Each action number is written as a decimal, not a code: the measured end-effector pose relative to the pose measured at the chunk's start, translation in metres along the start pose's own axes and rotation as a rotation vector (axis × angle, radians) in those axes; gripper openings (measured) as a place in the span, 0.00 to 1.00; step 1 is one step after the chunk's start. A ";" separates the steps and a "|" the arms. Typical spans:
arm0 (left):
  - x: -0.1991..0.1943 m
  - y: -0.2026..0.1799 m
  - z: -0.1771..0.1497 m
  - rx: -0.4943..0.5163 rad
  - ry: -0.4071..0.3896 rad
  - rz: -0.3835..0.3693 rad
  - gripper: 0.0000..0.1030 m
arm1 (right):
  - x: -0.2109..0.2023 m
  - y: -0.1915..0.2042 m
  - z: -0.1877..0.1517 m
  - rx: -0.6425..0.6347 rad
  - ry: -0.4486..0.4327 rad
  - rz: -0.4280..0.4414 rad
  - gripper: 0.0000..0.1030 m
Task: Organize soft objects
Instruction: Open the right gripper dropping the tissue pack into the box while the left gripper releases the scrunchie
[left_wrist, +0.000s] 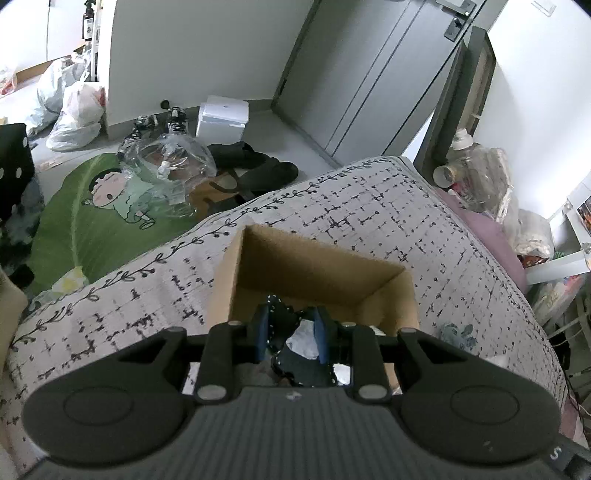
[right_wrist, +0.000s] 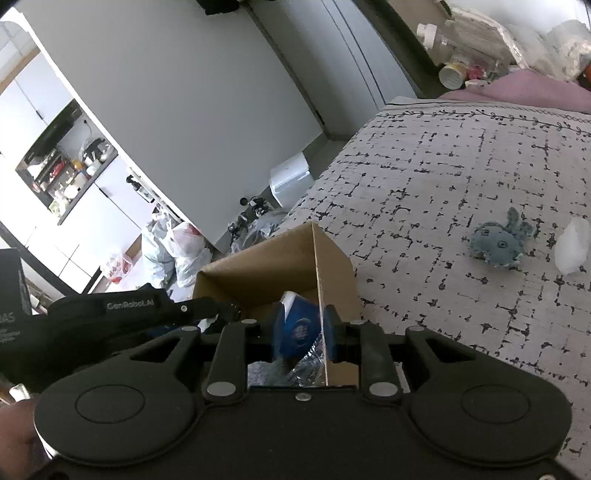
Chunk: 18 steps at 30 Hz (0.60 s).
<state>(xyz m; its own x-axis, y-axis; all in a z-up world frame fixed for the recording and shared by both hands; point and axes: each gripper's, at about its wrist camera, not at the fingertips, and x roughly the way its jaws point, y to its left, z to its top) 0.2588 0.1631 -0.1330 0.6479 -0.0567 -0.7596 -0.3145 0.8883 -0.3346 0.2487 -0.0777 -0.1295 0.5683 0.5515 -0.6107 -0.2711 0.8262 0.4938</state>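
I am working over a bed covered by a pale quilt (left_wrist: 369, 206) printed with broken black lines and a leafy vine border, and beyond its edge the floor holds a green cartoon rug (left_wrist: 92, 218), a clear plastic bag (left_wrist: 166, 162), a white box (left_wrist: 221, 118) and dark clothes near a grey door (left_wrist: 369, 74). Ahead of both my tongs stands an open cardboard box (left_wrist: 314, 266) on the quilt. My left tongs (left_wrist: 291, 332) reach down into it, their blue pads set narrowly apart around a black dotted cloth (left_wrist: 295, 365) with something white showing between them; the pads seem to press the cloth, though I cannot tell for certain that they grip it. My right tongs (right_wrist: 303, 332) hang at the box's near right wall, closed in on a blue soft item (right_wrist: 299, 325) with a round printed mark, and crinkled clear wrapping lies just under it. The left tool's black body (right_wrist: 122, 314) shows off to the left of my right tongs. Well out to the right of my right tongs, on open quilt, lies a small grey-blue plush toy (right_wrist: 498, 243), and just beyond it to the right a white crumpled piece (right_wrist: 572, 243), the two near each other but apart.
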 end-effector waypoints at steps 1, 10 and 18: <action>0.001 -0.002 0.001 0.004 0.000 -0.003 0.25 | 0.000 -0.001 0.001 0.006 0.000 0.000 0.23; 0.008 -0.015 0.008 0.029 -0.014 0.015 0.28 | -0.007 -0.013 0.004 0.036 -0.001 -0.014 0.27; -0.001 -0.024 0.012 0.070 -0.052 0.068 0.55 | -0.015 -0.017 0.008 0.058 -0.002 -0.014 0.28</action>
<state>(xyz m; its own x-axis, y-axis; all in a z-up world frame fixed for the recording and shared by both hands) 0.2741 0.1473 -0.1173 0.6623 0.0267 -0.7488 -0.3109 0.9190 -0.2422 0.2505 -0.1014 -0.1241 0.5734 0.5394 -0.6166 -0.2177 0.8259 0.5201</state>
